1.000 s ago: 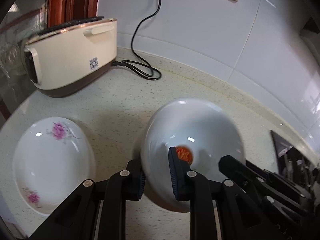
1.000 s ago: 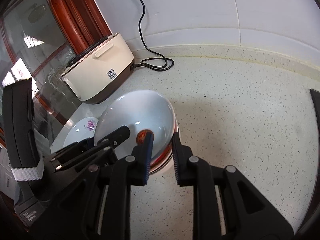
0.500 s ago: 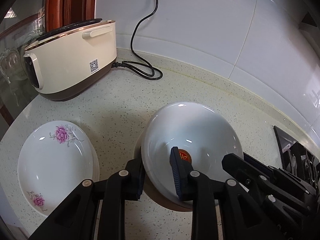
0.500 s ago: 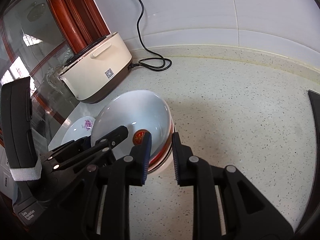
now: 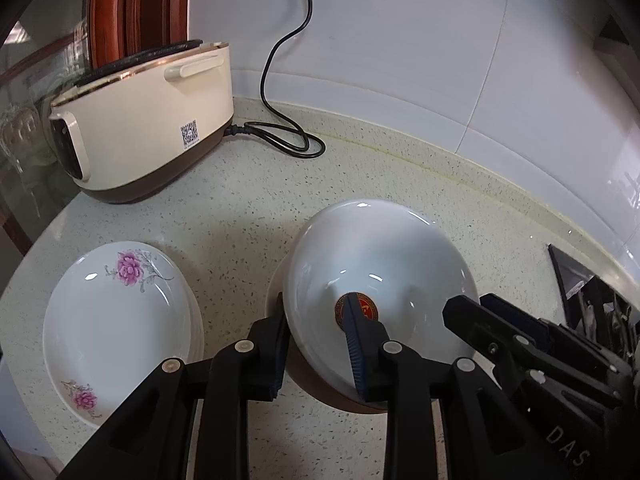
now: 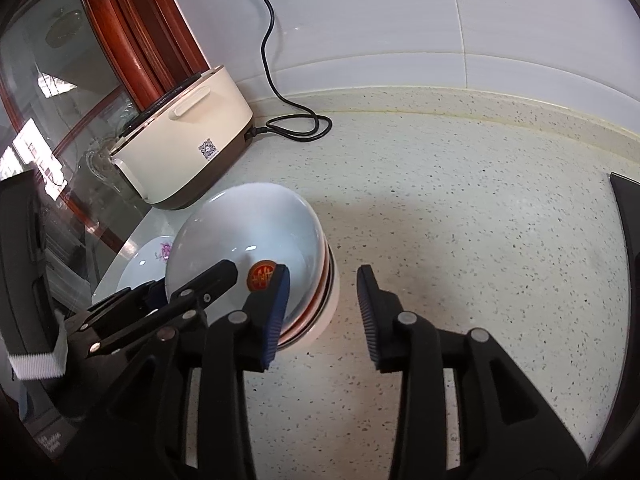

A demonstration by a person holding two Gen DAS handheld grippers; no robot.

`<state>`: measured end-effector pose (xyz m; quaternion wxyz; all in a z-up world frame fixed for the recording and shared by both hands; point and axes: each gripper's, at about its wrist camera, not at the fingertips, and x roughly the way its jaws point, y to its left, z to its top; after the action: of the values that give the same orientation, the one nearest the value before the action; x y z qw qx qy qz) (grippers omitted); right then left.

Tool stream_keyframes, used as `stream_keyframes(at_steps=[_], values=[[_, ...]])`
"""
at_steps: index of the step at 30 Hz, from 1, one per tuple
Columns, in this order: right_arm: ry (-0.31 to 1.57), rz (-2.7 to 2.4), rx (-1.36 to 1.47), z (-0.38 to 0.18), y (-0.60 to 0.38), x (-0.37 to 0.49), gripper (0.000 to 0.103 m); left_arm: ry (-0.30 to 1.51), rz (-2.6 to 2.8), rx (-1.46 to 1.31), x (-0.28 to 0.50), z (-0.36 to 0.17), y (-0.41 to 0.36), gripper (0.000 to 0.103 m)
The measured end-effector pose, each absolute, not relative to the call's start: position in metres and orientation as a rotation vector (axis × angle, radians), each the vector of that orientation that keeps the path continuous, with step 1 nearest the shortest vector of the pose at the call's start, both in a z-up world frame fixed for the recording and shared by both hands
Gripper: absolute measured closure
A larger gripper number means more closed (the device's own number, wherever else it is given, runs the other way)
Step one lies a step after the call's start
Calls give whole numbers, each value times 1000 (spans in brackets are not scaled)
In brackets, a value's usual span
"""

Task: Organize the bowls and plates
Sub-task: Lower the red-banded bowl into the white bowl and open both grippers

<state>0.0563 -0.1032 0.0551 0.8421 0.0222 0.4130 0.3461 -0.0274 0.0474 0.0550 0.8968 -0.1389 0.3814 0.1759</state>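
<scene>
The bowl (image 5: 380, 276) sits nested on a bowl stack on the desk (image 6: 460, 220) — both grippers' jaws are opening, its rim between each pair, right gripper (image 6: 324, 300) clearly released, left gripper (image 5: 316, 344) barely parted.

The right claw (image 6: 322, 308) pointed down at the speckled desk (image 6: 460, 240), its jaws opening, with the near rim of the white bowl (image 6: 248, 236) standing between the two blue-padded fingers (image 6: 276, 312) and no pad pressing on it. The bowl, a red emblem at its bottom, sat nested on a stack with a red-striped side. At nine o'clock of the bowl the left claw (image 6: 188, 296) reached over its far rim. A flowered plate (image 6: 148, 260) lay just beyond, partly hidden. At eleven o'clock stood a cream appliance (image 6: 188, 148), its black cord (image 6: 296, 124) looped on the desk and running up the tiled wall (image 6: 400, 12).
</scene>
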Motion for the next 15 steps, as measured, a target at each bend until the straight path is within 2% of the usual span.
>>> stream_keyframes(at_steps=[15], values=[[887,706,67,54,-106,59,61,823,388,-193,-24,59,41,72]])
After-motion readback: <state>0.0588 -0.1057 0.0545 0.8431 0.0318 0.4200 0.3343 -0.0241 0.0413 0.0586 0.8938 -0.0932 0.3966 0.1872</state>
